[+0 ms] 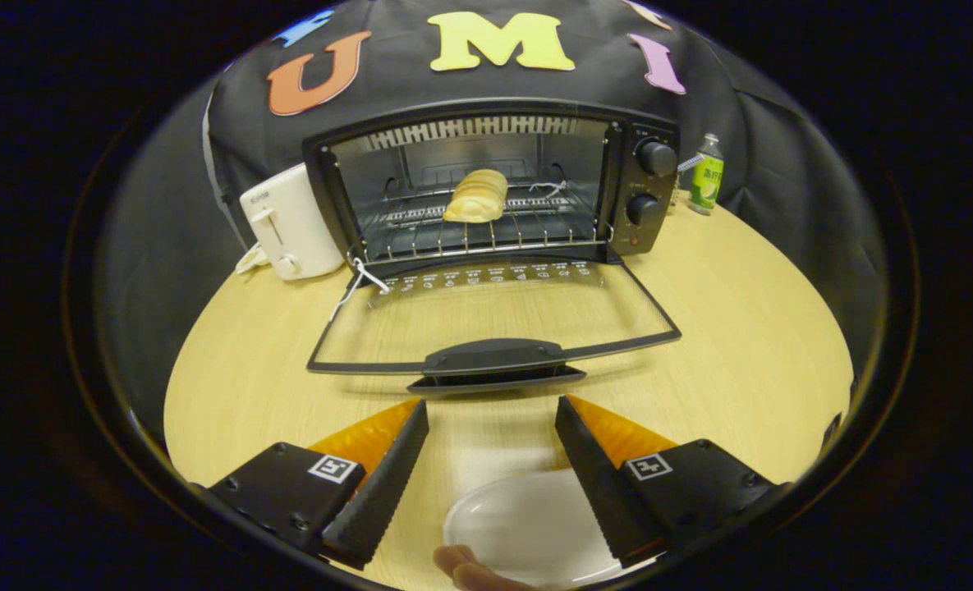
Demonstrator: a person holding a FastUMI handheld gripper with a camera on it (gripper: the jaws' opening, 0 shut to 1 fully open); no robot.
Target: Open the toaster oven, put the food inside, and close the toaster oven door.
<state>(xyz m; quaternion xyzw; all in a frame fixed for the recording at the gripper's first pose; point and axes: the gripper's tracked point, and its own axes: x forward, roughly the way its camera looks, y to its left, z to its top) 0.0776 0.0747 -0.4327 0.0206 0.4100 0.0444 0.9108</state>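
The black toaster oven (650, 193) stands at the back of the wooden table with its glass door (494, 324) folded down flat toward me. A pale yellow bread roll (476, 195) lies on the wire rack inside. The door's black handle (494, 359) is just ahead of my fingertips. My gripper (493, 410) hovers above the table, open, with nothing between its fingers. Under and between the fingers a clear empty plate (527, 521) rests on the table, and a person's fingertips (474, 570) touch its near rim.
A white pop-up toaster (285, 222) stands to the left of the oven, touching or nearly touching its side. A small green-labelled bottle (706, 175) stands to the oven's right at the back. Bare light wood table (749, 328) lies to the right of the door.
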